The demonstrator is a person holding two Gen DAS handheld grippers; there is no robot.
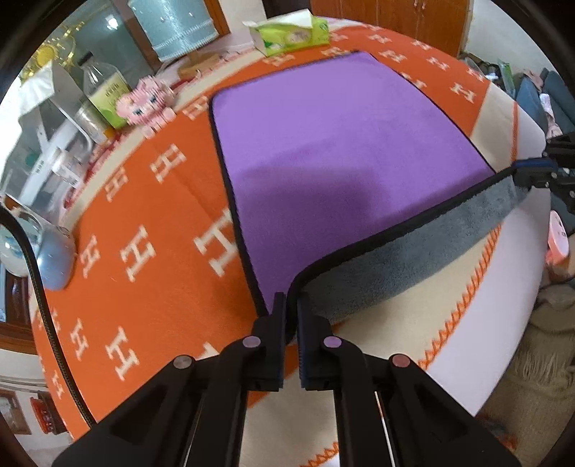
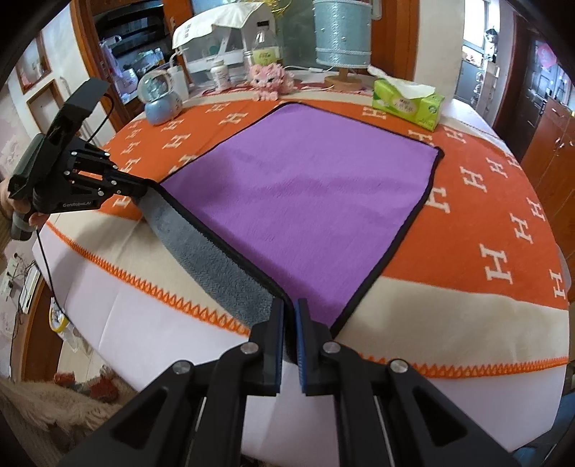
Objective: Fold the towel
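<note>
A purple towel (image 1: 334,151) with black trim and a grey underside lies spread on the orange patterned tablecloth (image 1: 143,222); it also shows in the right wrist view (image 2: 305,201). My left gripper (image 1: 291,305) is shut on the towel's near left corner. My right gripper (image 2: 289,309) is shut on the near right corner. The near edge is lifted off the table between both grippers, showing the grey underside (image 1: 431,237) (image 2: 215,258). The left gripper also shows in the right wrist view (image 2: 142,188), the right gripper in the left wrist view (image 1: 521,176).
A green tissue box (image 2: 408,102), a pink cat toy (image 2: 267,81), a snow globe (image 2: 161,97), bottles and a pale blue lamp shade (image 2: 341,34) stand along the table's far side. The table edge (image 2: 143,323) lies just below the grippers.
</note>
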